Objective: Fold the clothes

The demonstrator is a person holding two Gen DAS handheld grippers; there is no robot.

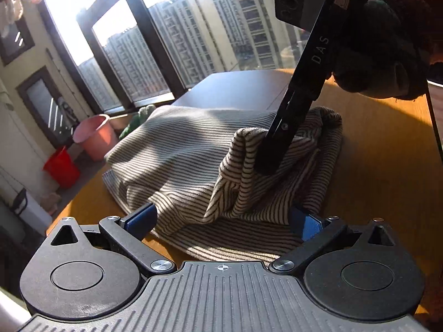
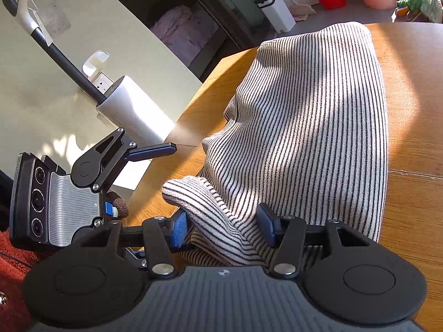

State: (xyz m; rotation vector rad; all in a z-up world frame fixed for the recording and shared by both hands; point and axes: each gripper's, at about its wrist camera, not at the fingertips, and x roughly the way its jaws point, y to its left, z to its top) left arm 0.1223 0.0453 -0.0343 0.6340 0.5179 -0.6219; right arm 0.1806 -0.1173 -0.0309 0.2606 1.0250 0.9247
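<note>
A black-and-white striped garment (image 1: pixel 177 149) lies partly folded on the wooden table (image 1: pixel 382 166); it also shows in the right wrist view (image 2: pixel 304 127). My left gripper (image 1: pixel 224 218) is open, its blue pads either side of the garment's near edge, holding nothing. My right gripper (image 2: pixel 224 229) is open around a raised fold of striped cloth (image 2: pixel 205 202), the pads apart from it. In the left wrist view the right gripper (image 1: pixel 270 157) comes down from the upper right into that bunched fold. The left gripper (image 2: pixel 155 149) shows open at the left of the right wrist view.
A dark panel (image 1: pixel 235 88) lies on the table beyond the garment. A pink bucket (image 1: pixel 94 135) and a red bucket (image 1: pixel 61 168) stand on the floor by the window. A white cylinder with a black handle (image 2: pixel 130 105) stands beside the table's edge.
</note>
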